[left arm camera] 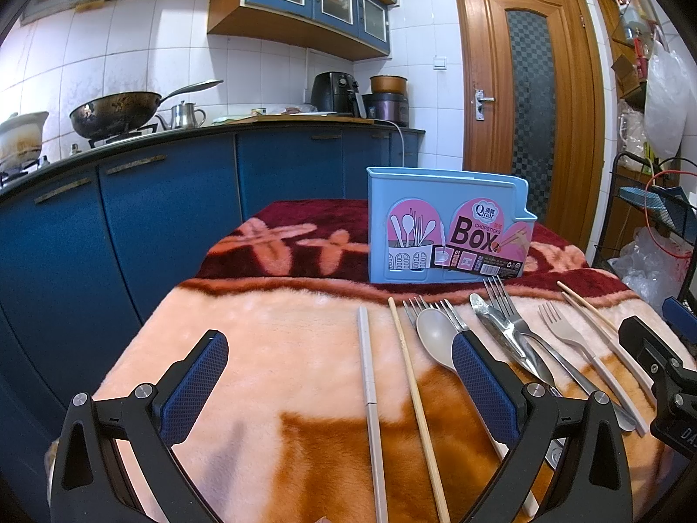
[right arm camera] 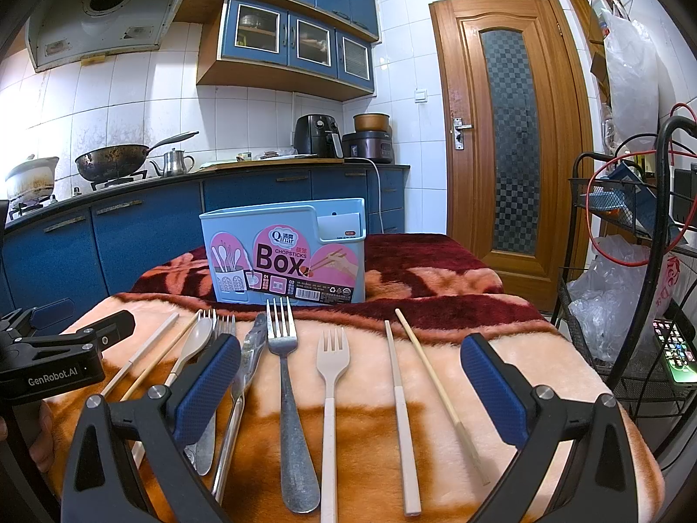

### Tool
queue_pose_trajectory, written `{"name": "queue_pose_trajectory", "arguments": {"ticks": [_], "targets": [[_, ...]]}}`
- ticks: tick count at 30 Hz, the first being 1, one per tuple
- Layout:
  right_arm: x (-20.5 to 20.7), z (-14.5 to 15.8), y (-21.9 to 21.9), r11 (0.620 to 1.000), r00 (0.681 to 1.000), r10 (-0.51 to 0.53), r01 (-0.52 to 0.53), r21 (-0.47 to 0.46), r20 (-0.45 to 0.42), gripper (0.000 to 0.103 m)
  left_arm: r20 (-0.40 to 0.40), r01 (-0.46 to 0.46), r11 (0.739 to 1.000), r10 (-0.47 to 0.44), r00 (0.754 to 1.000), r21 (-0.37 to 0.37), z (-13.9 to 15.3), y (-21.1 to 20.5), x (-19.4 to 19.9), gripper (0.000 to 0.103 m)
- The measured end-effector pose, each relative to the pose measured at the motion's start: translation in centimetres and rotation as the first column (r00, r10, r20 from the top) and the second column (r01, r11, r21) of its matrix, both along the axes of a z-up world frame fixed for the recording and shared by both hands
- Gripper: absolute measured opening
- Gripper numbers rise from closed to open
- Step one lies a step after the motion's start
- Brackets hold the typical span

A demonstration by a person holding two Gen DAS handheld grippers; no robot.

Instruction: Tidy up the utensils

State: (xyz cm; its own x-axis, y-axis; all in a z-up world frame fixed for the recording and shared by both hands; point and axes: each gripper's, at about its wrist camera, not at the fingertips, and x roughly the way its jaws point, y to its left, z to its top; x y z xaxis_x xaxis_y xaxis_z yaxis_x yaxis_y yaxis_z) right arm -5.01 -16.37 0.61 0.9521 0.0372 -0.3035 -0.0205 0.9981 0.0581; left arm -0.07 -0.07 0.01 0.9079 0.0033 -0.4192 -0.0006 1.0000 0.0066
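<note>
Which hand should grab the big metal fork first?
Probably the right. In the right wrist view the metal fork lies between the open jaws of the right gripper, handle toward it. The left gripper frames the pale chopstick and bamboo chopstick instead, further from that fork.

Home kitchen: wok (right arm camera: 114,160) on gas stove, blue cabinets (right arm camera: 300,41), range hood (right arm camera: 104,17), tiled walls

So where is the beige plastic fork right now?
The beige plastic fork lies on the blanket in front of the blue chopsticks box, between the metal fork and a beige chopstick, in the right wrist view.
</note>
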Motion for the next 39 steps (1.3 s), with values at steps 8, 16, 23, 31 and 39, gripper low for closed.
{"name": "queue_pose_trajectory", "arguments": {"ticks": [8, 16, 23, 31, 39], "targets": [[0.0, 0.0, 0.0, 1.000, 1.000, 0.000, 0.000, -0.001, 0.000, 0.103, 0.000, 0.000, 1.000, 0.000, 1.000, 0.000, 0.0, 0.0, 0.0, 0.102], [0.1, -0.1, 0.1, 1.000, 1.000, 0.000, 0.000, -0.002, -0.005, 0.103, -0.005, -0.003, 1.000, 0.003, 1.000, 0.003, 0.1, 0.1, -0.1, 0.102], [0.8, 0.3, -0.3, 1.000, 0.997, 0.014, -0.013, 0.005, -0.071, 0.103, -0.044, 0.021, 1.000, -0.022, 0.999, -0.014, 0.0, 0.7, 0.5, 0.102], [2.1, 2.1, -2.1, 0.999, 0.980, 0.031, -0.028, 0.015, -0.196, 0.103, -0.148, 0.055, 0.998, -0.054, 0.987, 0.003, 0.7, 1.5, 1.8, 0.102], [5.5, 3.1, -4.4, 0.999, 0.908, 0.004, -0.019, -0.031, -0.420, 0.098, -0.312, 0.067, 0.996, -0.047, 0.949, 0.053, 1.0, 2.3, 4.6, 0.102]]}}
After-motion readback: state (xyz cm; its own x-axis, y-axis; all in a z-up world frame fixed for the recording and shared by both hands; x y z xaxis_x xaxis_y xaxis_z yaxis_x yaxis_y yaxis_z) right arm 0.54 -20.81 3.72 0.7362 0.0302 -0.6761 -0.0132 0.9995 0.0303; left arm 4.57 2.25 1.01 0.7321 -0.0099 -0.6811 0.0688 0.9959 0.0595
